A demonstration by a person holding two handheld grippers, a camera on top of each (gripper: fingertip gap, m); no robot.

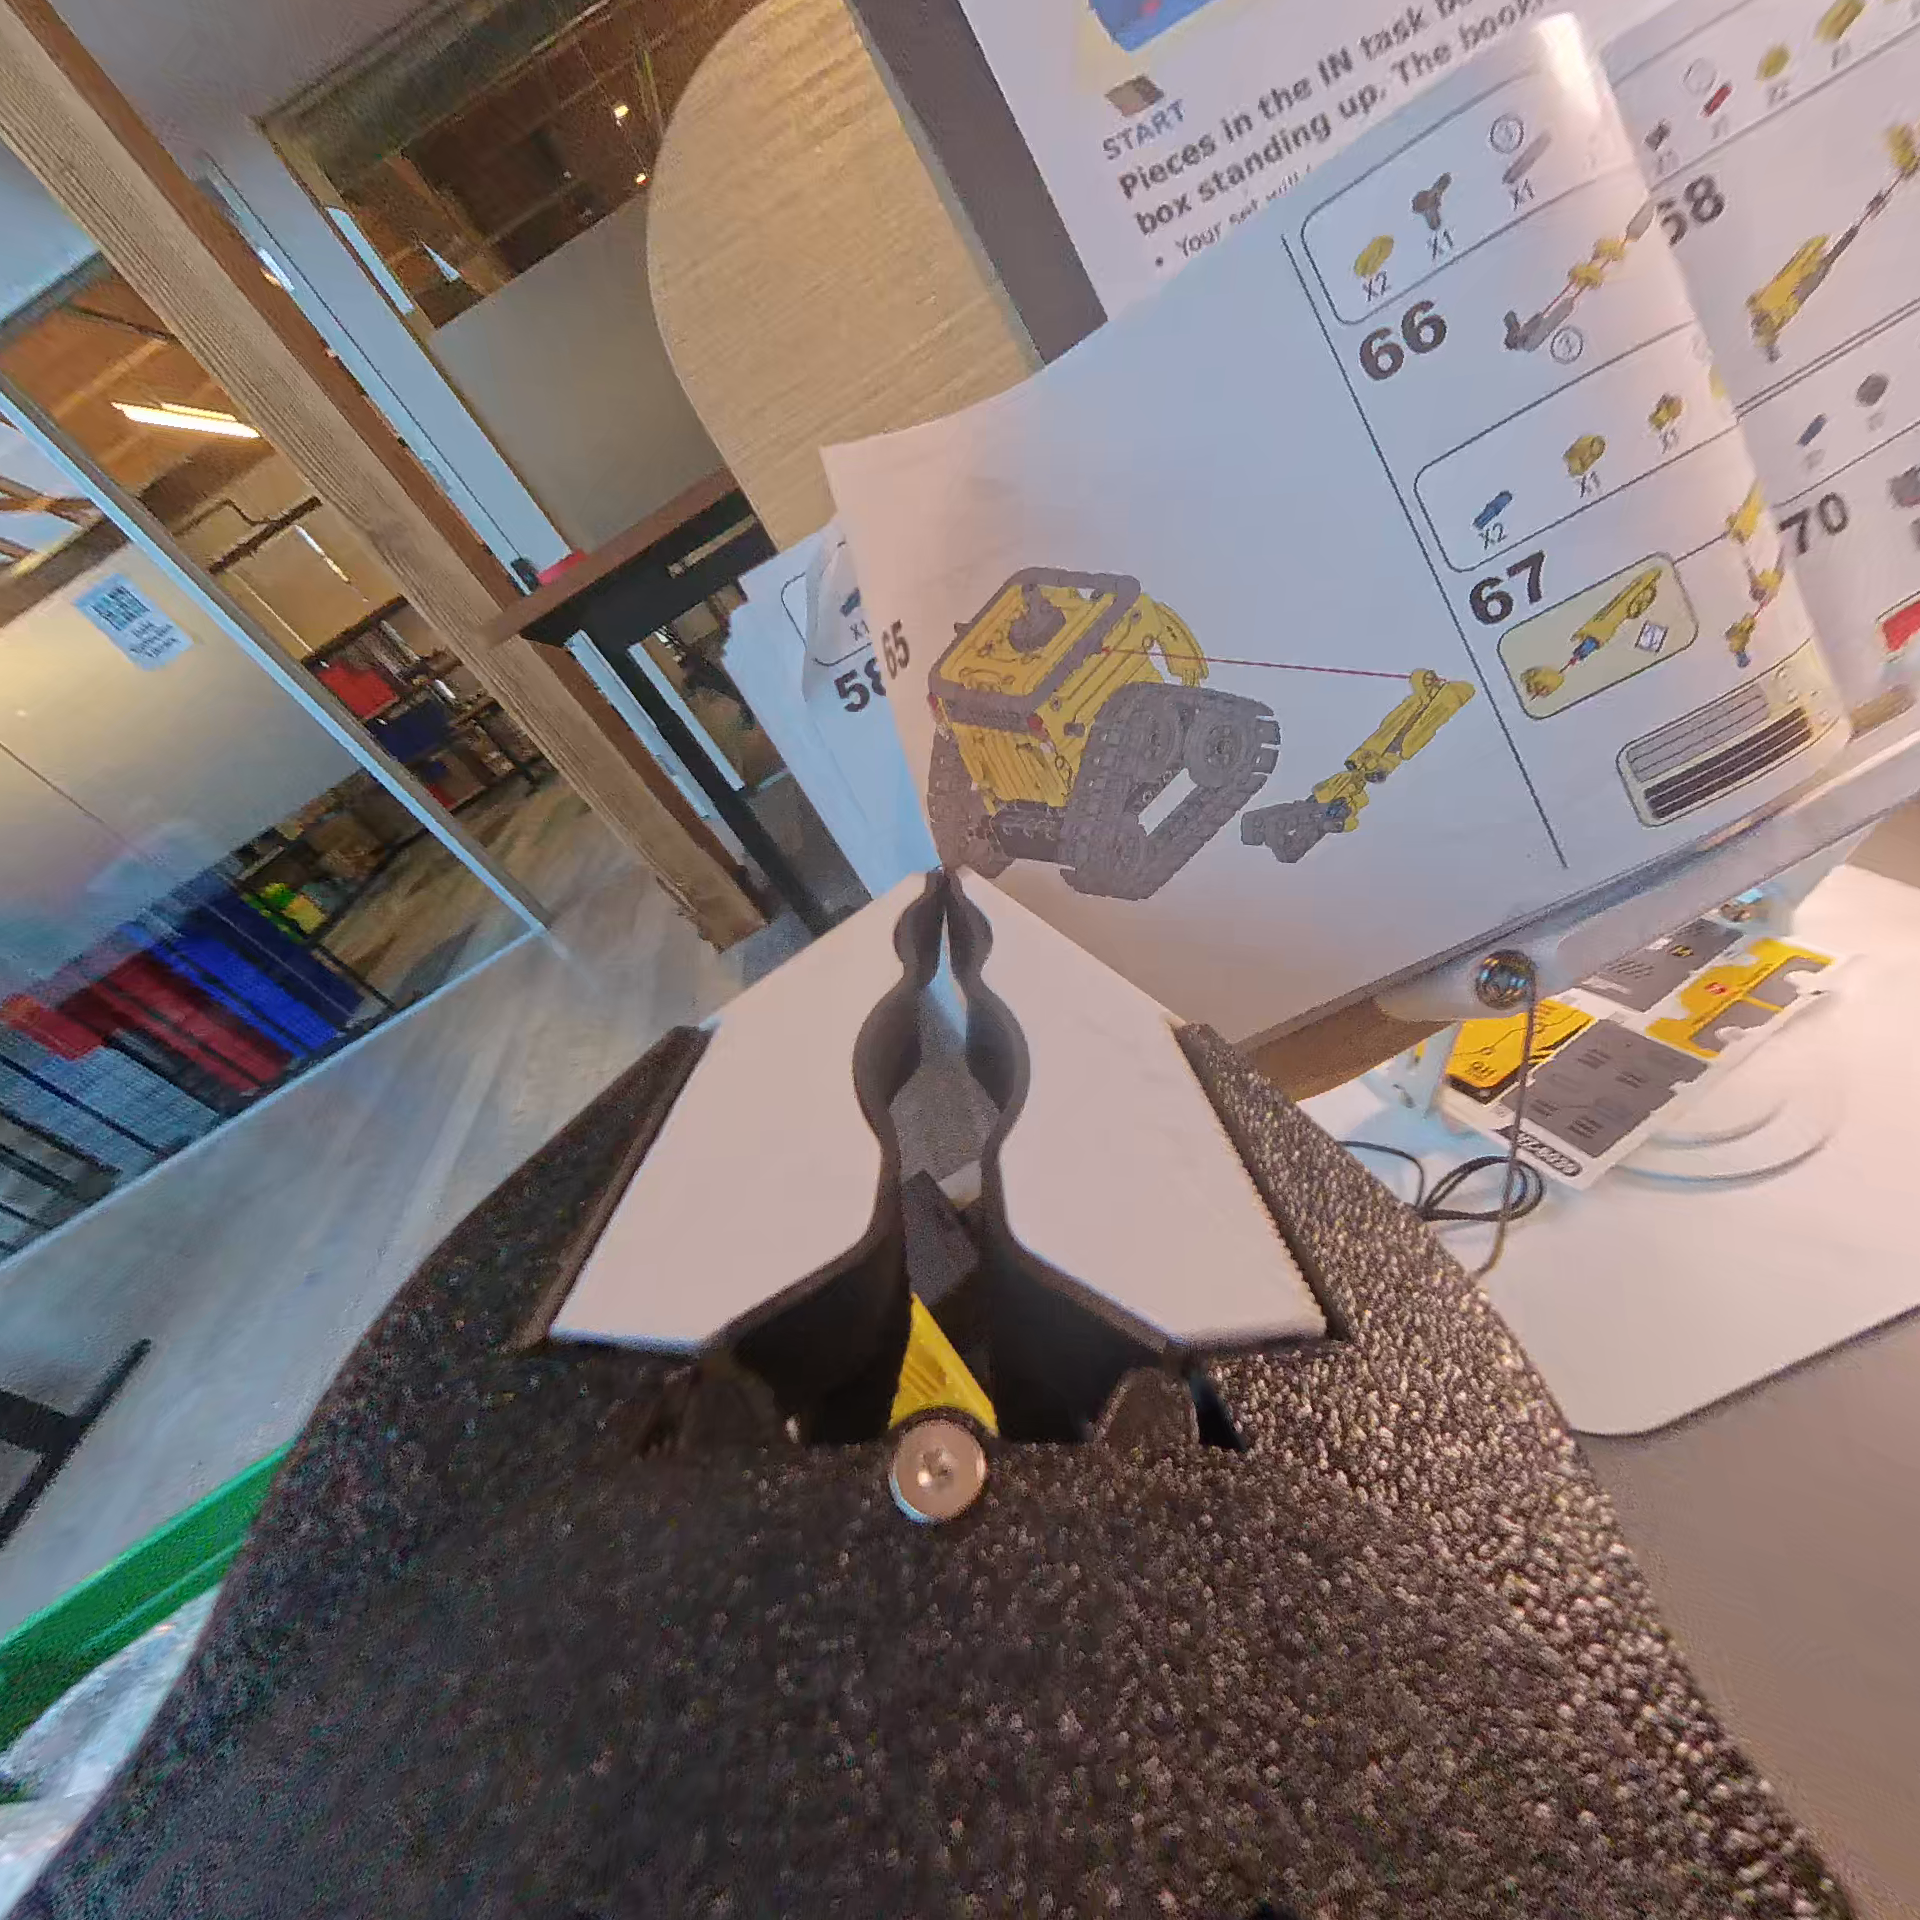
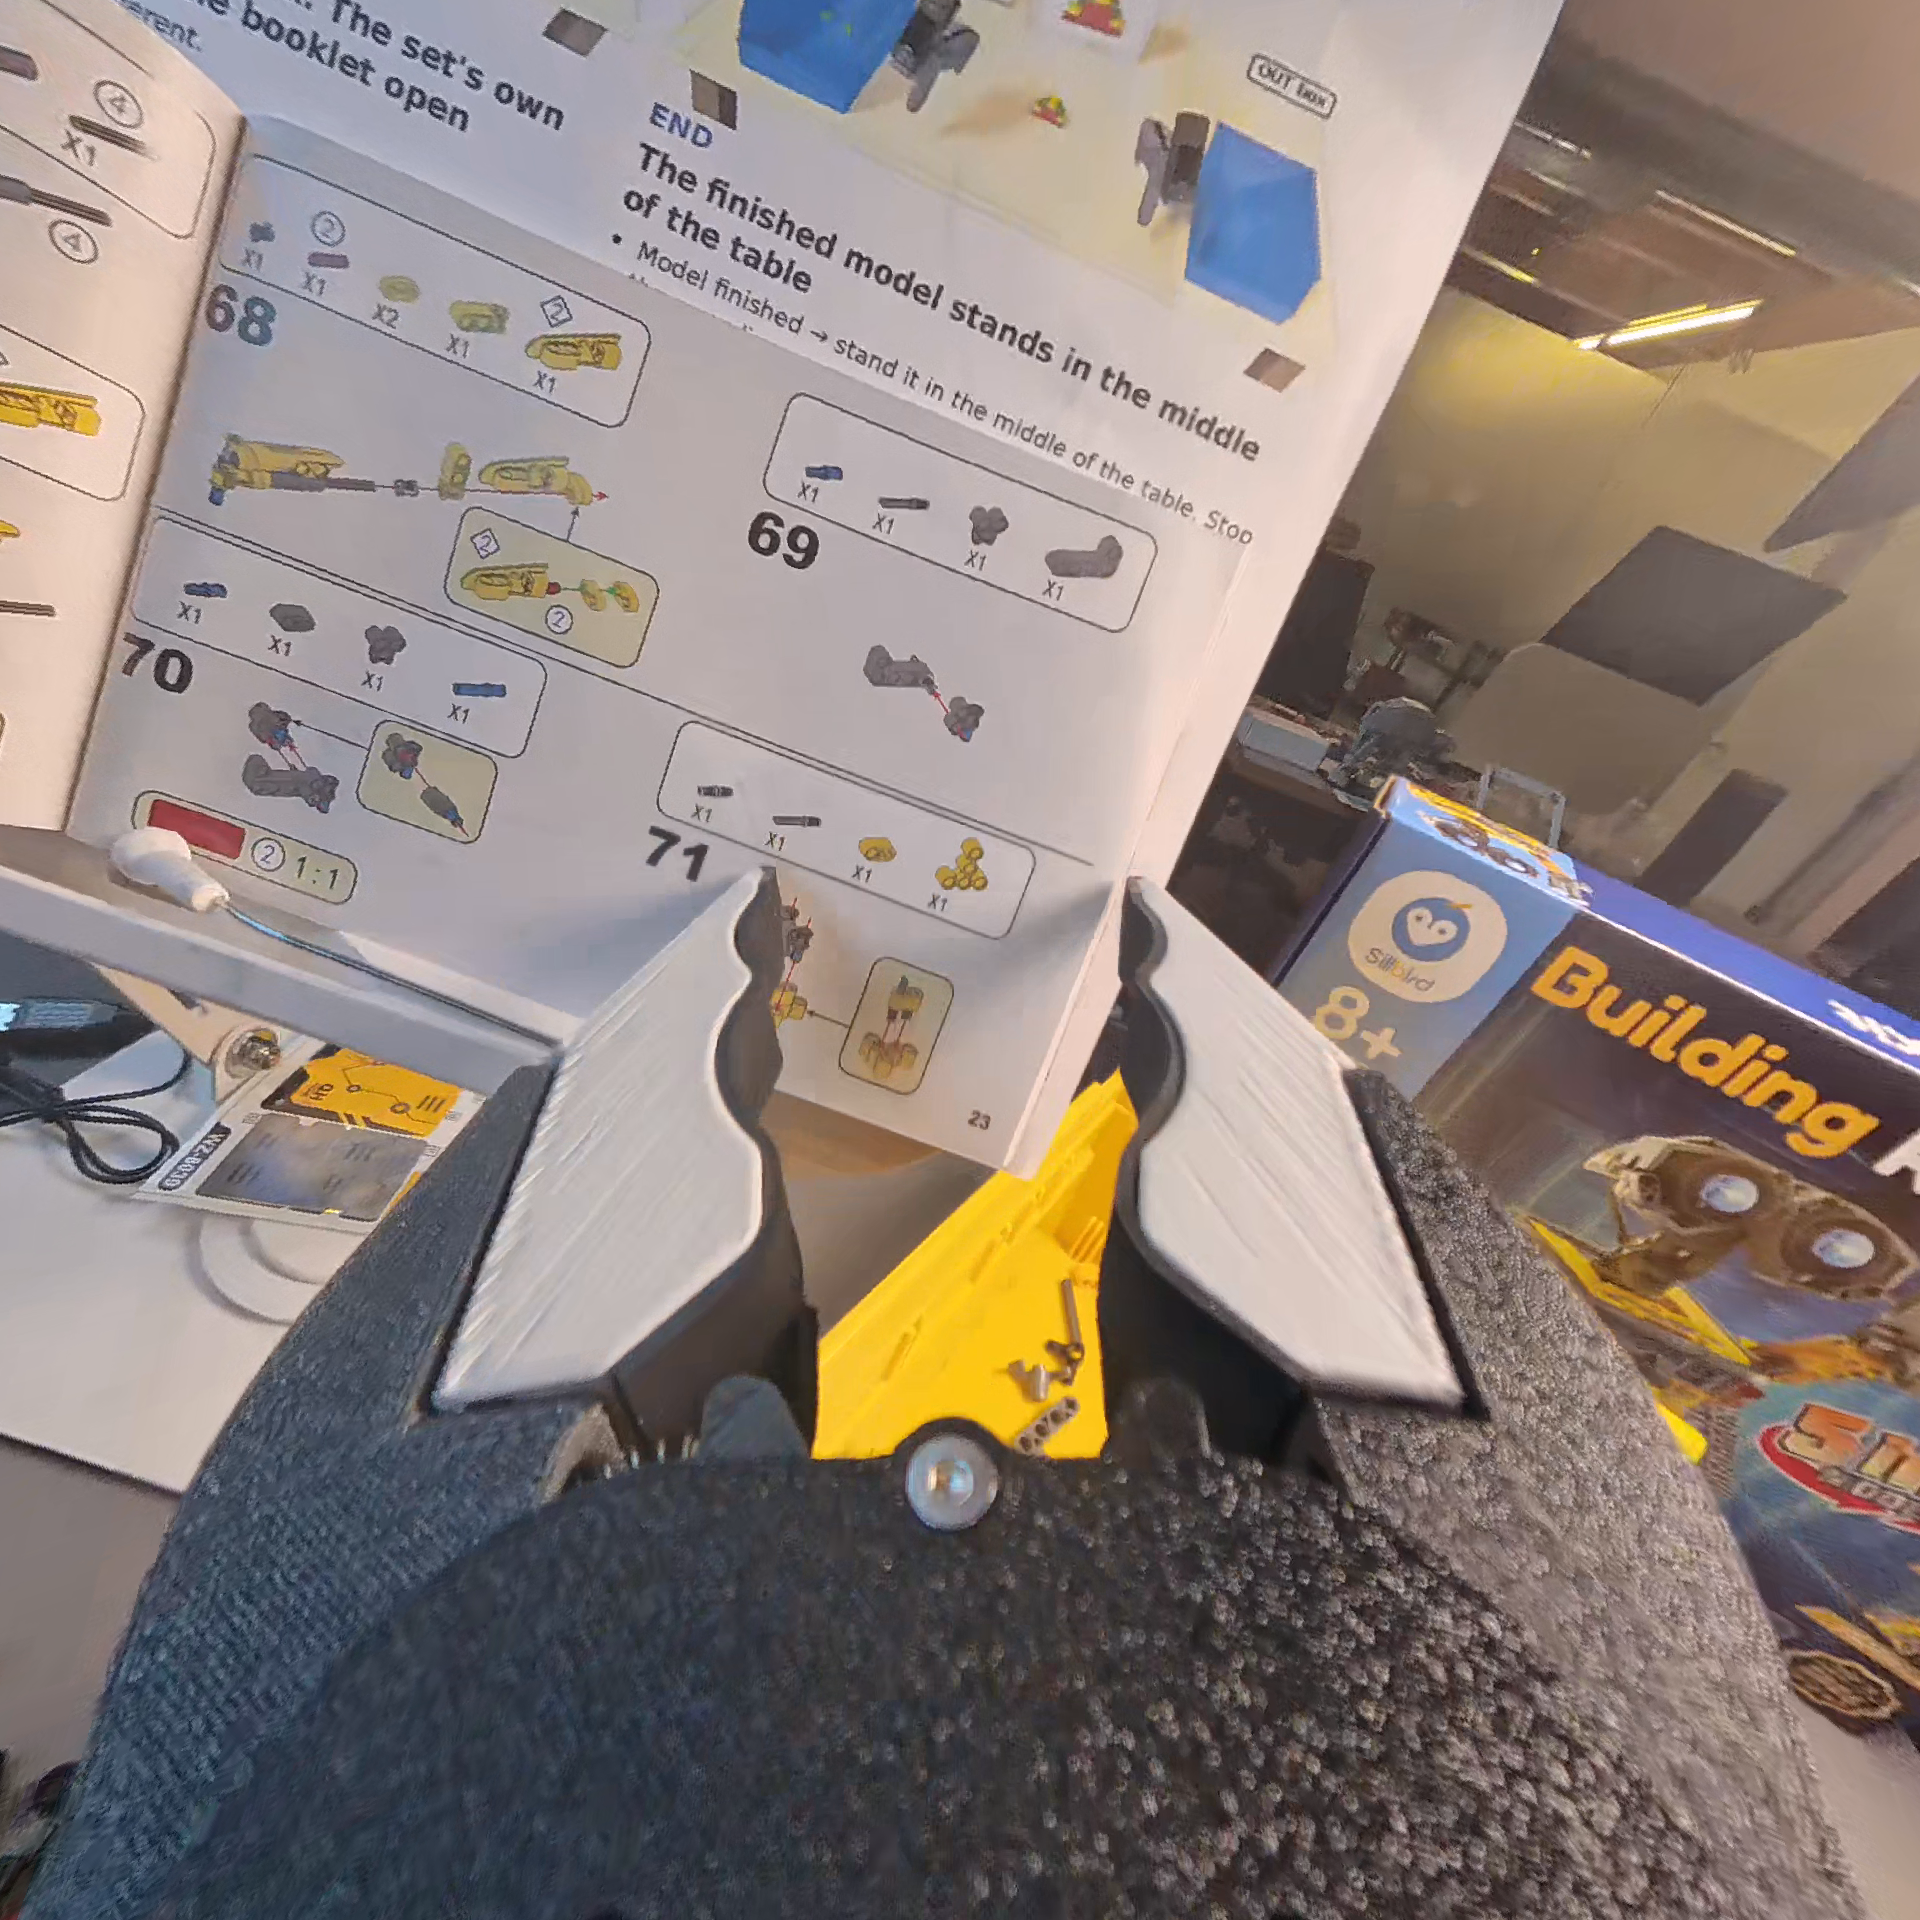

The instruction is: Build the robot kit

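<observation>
An open instruction booklet (image 1: 1299,582) stands on a white holder (image 1: 1621,904). Its left page curls up and forward. My left gripper (image 1: 943,885) is shut, with its tips pinched on the lower left corner of that curled page. My right gripper (image 2: 951,891) is open and empty, its fingers spread just in front of the bottom of the booklet's right page (image 2: 644,582). A yellow plastic tray (image 2: 966,1299) with a few small grey pieces lies below, between the right gripper's fingers.
A printed white sheet (image 2: 987,208) stands behind the booklet. A blue building-set box (image 2: 1662,1195) lies at the right. A sticker sheet (image 1: 1558,1070) and a black cable (image 1: 1475,1195) lie on a white mat (image 1: 1662,1299) under the holder. A glass wall (image 1: 156,779) is at the left. Tip to tip, the grippers are about 30 cm apart.
</observation>
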